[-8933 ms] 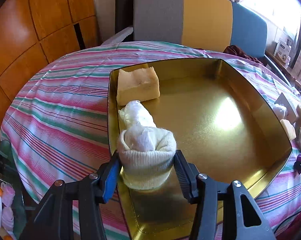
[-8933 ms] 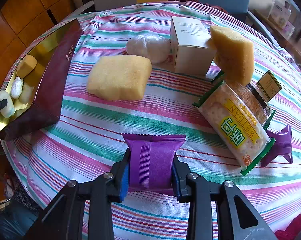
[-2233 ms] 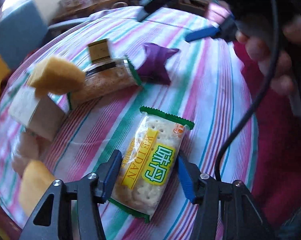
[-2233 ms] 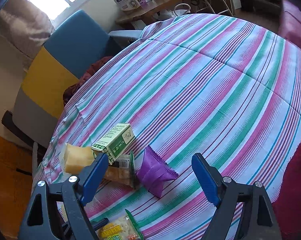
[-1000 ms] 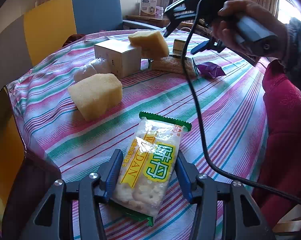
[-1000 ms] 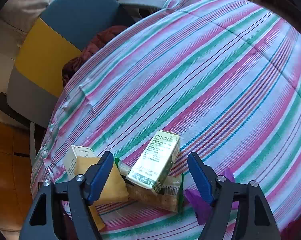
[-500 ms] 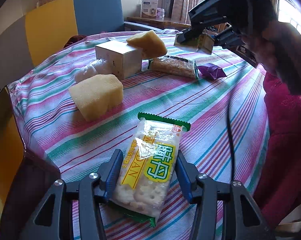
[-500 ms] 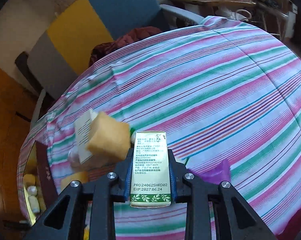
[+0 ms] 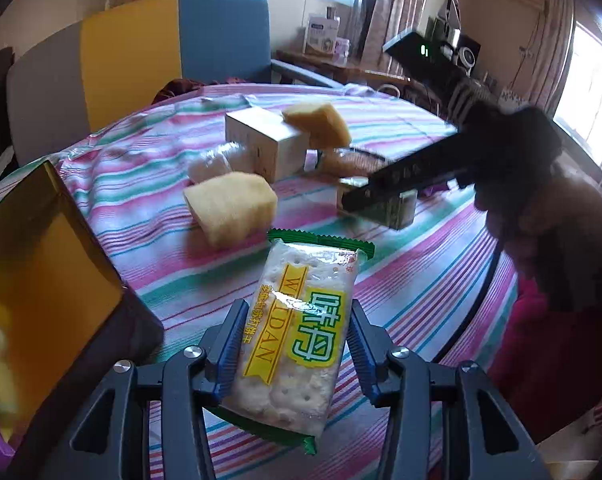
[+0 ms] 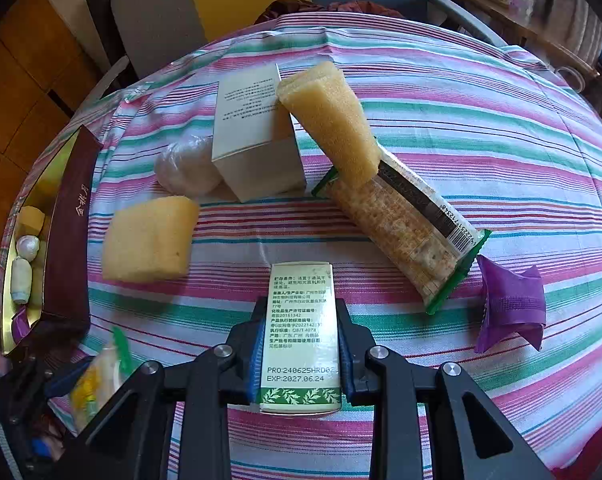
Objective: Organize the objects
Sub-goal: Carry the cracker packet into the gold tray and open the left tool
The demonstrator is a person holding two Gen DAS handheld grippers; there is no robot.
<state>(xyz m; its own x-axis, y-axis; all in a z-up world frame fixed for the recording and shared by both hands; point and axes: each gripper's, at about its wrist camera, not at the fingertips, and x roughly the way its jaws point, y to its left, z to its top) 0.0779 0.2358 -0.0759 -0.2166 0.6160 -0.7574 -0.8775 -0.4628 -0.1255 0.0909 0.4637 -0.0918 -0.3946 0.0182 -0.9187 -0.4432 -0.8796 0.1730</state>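
Observation:
My left gripper (image 9: 297,340) is shut on a green-edged cracker packet (image 9: 301,328) and holds it over the striped tablecloth beside the gold tray (image 9: 41,264). The packet also shows in the right wrist view (image 10: 97,380). My right gripper (image 10: 299,344) is shut on a small green-and-white box (image 10: 301,332) above the table's near side; it shows blurred in the left wrist view (image 9: 385,204). The gold tray (image 10: 67,232) sits at the left in the right wrist view and holds small rolls and a sponge piece.
On the cloth lie a yellow sponge (image 10: 149,238), a wrapped white ball (image 10: 185,166), a white carton (image 10: 257,132) with a second sponge (image 10: 333,124) leaning on it, another cracker packet (image 10: 405,224) and a purple sachet (image 10: 511,304). A chair (image 9: 141,56) stands behind the table.
My right gripper has closed on the green-and-white box, lifted it and carried it toward the near left. My left gripper has drawn the cracker packet closer to the gold tray.

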